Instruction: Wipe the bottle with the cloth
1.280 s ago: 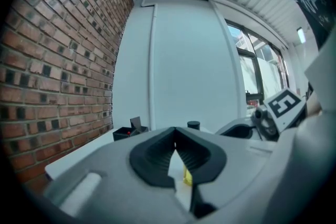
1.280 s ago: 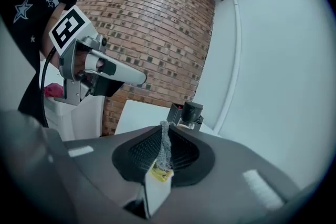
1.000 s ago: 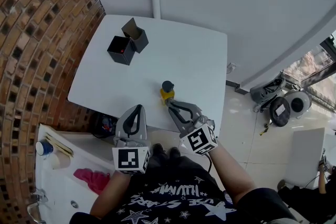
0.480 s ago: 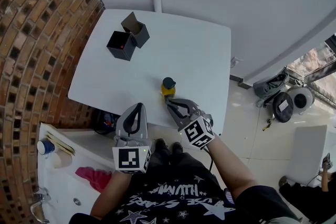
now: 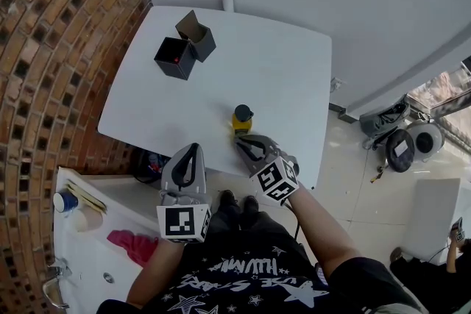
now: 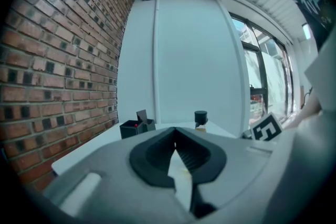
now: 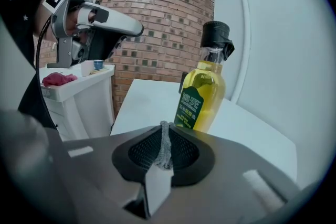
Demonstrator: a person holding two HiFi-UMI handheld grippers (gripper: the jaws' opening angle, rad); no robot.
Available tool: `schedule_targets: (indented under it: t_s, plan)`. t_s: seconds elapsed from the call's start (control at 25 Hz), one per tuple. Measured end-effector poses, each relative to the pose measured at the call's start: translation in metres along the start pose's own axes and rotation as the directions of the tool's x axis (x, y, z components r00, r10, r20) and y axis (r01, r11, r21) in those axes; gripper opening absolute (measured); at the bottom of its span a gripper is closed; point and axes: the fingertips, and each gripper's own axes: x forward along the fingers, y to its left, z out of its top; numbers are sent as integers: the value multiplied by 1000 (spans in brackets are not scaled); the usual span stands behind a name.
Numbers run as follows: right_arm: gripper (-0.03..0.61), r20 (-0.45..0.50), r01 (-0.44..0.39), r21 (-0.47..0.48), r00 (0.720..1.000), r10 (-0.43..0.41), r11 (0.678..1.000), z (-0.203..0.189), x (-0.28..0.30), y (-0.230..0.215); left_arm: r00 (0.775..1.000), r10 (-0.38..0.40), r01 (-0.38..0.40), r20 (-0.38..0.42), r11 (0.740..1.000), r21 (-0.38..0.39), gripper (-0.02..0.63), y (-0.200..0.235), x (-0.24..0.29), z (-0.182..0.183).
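Right tongs [image 5: 243,143] have sunk a little toward the bench [image 5: 272,77] since a second ago. The tips hold the same spot just on the near side of the bottle [image 5: 241,120]. Left tongs [image 5: 193,149] have not shifted.

- Bottle: upright on the bench close to its near edge. It has yellow liquid, a black cap and a green label. It stands well apart from the black boxes [image 5: 176,57] at the far left corner.
- Right tongs: closed on the cloth [image 7: 165,147], a narrow grey knit strip pinched between the pads, with its end poking out at the tips. They point at the lower part of the bottle. The right gripper view shows the bottle just beyond the tips, but its foot is hidden behind the tongs. Whether cloth and bottle touch cannot be told.
- Left tongs: closed, nothing between the pads. They are held off the near edge of the bench, left of the bottle and roughly level, pointing across the bench top.
- Surroundings: brick wall [image 5: 51,48] on the left. Below it is a white cabinet [image 5: 88,261] with a pink rag [image 5: 135,246] lying on top.
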Motion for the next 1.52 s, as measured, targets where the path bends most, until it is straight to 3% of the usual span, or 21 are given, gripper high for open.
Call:
schedule_targets:
  t_s: [0.28, 0.48, 0.68, 0.76, 0.92, 1.0, 1.16, 1.36, 1.52]
  plan:
    - [41, -2, 37, 24, 999, -37, 999, -1, -8, -4, 1000, -8, 8, 1, 1000, 1, 5, 0, 0, 0]
    - [41, 111, 142, 188, 980, -165, 972, 15, -51, -26, 1000, -24, 24, 17, 1000, 1, 5, -4, 2, 5]
    - [41, 202, 244, 394, 918, -343, 886, 43, -85, -70, 999, -40, 40, 24, 999, 5, 5, -10, 3, 7]
    - [41, 223, 234, 493, 897, -381, 838, 51, -86, -83, 999, -45, 45, 22, 999, 6, 5, -12, 2, 6]
    - [41, 204, 208, 672, 871, -448, 711, 49, -78, -99, 999, -52, 51, 12, 999, 10, 5, -14, 1, 4]
    - [41, 188, 199, 711, 871, -455, 675, 46, -72, -98, 999, -51, 51, 6, 999, 11, 5, -14, 1, 1]
    - [41, 178, 172, 756, 874, -452, 632, 41, -64, -89, 999, -49, 49, 1, 999, 16, 5, -10, 1, -1]
    - [41, 117, 217, 747, 888, -446, 629, 22, -53, -82, 999, -41, 41, -9, 999, 4, 5, -6, 1, -4]
    - [41, 78, 228, 766, 895, -439, 600, 6, -43, -79, 999, -41, 41, -27, 999, 4, 5, -3, -1, -12]
